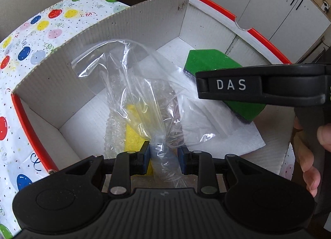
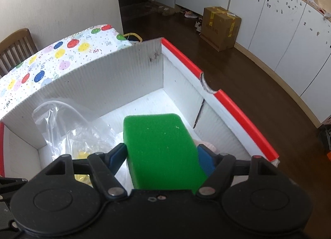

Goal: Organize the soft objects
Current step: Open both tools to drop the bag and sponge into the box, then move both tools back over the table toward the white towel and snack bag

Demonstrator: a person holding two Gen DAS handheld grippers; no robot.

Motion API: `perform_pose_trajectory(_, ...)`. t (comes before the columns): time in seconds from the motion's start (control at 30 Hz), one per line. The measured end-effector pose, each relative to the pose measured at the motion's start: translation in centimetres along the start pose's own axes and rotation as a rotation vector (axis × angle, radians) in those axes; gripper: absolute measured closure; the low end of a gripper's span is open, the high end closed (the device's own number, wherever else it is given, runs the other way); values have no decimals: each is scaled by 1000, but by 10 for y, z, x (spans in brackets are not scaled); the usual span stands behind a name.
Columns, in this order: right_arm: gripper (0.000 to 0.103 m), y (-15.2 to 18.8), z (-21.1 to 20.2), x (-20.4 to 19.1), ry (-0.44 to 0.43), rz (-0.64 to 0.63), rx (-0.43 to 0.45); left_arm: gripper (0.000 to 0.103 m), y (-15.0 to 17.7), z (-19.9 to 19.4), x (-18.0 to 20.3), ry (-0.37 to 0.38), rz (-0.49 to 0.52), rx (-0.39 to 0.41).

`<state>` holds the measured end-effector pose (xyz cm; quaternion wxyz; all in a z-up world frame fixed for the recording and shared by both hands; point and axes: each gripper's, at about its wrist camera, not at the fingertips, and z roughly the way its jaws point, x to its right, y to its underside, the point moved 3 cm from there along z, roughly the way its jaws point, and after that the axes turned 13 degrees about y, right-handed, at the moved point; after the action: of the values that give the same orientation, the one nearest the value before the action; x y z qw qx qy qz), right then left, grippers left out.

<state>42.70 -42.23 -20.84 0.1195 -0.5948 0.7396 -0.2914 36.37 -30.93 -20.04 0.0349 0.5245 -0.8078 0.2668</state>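
Observation:
A white corrugated box with red rims (image 1: 132, 38) (image 2: 115, 85) stands on the balloon-print tablecloth. My left gripper (image 1: 163, 157) is over the box with its jaws parted around the neck of a clear plastic bag (image 1: 132, 77) that stands up in the box. Bubble wrap (image 1: 115, 133) and a yellow sponge (image 1: 134, 133) lie under the bag. My right gripper (image 2: 162, 156) is shut on a green sponge (image 2: 161, 147) and holds it above the box's right side. The green sponge (image 1: 209, 60) also shows in the left wrist view behind the right gripper's finger. The bag (image 2: 68, 129) shows in the right wrist view too.
A white foam sheet (image 1: 227, 135) lies on the box floor. The balloon tablecloth (image 1: 41, 31) (image 2: 51, 56) covers the table at left. A wooden chair (image 2: 14, 46) stands at far left. A cardboard carton (image 2: 221, 27) sits on the dark floor by white cabinets (image 2: 279, 21).

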Motion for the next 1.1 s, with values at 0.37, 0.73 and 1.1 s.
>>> perform_pose_trajectory(0.37, 22, 2, -23, 12, -39, 11, 31, 74, 5, -17, 2, 35, 5, 34)
perform_pose_trajectory(0.73, 19, 12, -53, 27, -91, 39, 57, 32, 13, -49, 6, 67, 17, 127)
perform_pose_trajectory(1.1, 11, 26, -117, 33, -215, 50, 163, 32, 37, -106, 7, 58, 35, 246)
